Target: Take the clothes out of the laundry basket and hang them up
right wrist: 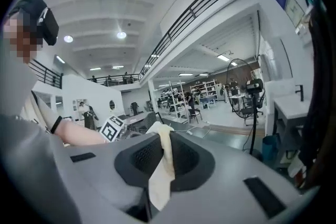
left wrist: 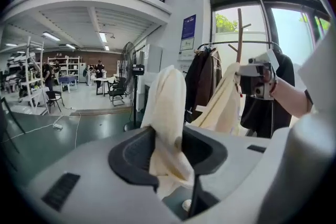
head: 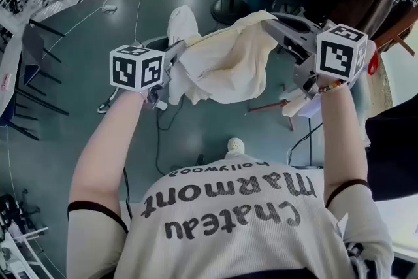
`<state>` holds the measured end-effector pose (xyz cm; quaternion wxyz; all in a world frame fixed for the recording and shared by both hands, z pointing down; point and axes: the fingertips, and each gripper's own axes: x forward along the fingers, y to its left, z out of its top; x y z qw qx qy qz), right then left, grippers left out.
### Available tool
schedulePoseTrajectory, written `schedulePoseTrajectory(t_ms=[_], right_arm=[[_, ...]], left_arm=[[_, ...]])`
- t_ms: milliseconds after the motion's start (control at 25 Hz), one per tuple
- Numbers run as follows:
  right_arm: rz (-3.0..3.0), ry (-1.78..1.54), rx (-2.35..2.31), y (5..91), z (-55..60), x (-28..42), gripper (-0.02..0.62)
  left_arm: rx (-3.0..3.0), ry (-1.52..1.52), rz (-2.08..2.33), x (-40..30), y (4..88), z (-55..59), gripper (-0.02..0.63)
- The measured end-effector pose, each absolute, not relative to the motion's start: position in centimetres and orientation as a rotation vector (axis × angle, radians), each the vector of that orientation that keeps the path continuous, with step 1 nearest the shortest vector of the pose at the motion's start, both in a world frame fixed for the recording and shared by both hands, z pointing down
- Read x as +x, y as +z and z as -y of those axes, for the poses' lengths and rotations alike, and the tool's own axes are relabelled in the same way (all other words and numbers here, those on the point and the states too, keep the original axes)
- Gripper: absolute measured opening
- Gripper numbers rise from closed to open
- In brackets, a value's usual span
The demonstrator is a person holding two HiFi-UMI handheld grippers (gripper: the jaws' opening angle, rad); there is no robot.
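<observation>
Task progress first: one cream garment (head: pixel 225 65) is already out and up in the air, stretched between the two tools at about 12 o'clock from the person's chest, well above the floor. It is not on a rail yet. I cannot pick out the laundry basket in any view, so how many clothes are left is not something I can judge. The hanging step remains for this piece.

The left gripper (head: pixel 175 49) sits at about 10 o'clock in the head view. Its jaws stand part-way apart with a thick fold of the garment filling the gap and touching both pads. A tuft pokes up past the tips (so the hold looks fairly loose, as I read it).

From that gripper's own view, a clothes rack (left wrist: pixel 239 43) stands at about 2 o'clock with dark coats (left wrist: pixel 202 81) already on it. The far end of the cream garment hangs in front of them.

The right gripper (head: pixel 268 23) is at about 1 o'clock in the head view. Its jaws are nearly together, pinching a thin edge of the same garment, which trails down between the pads.
</observation>
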<state>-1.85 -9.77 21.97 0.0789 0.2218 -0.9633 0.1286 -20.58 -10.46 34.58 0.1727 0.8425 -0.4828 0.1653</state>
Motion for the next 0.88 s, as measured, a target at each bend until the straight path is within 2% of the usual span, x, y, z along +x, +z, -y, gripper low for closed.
schedulePoseTrajectory(t_ms=[120, 200, 360, 560, 880], right_arm=[[2.887, 0.329, 0.677, 19.5, 7.2, -3.3, 0.049], [2.882, 0.246, 0.679, 17.5, 5.5, -4.3, 0.049], [2.805, 0.033, 0.728, 15.2, 3.6, -5.3, 0.049], [2.832, 0.012, 0.669, 14.7, 0.1, -5.2, 0.049], [3.106, 0.02, 0.504, 10.7, -6.6, 2.2, 0.049]], left_arm=[[2.326, 0.392, 1.392, -22.1, 35.6, 8.6, 0.308], [2.297, 0.316, 1.386, -23.4, 35.9, 7.1, 0.37], [2.333, 0.325, 1.304, -25.5, 36.9, 2.6, 0.379], [2.355, 0.4, 1.21, -26.9, 38.3, -2.1, 0.379], [2.526, 0.333, 0.828, -15.7, 38.2, -5.9, 0.379]])
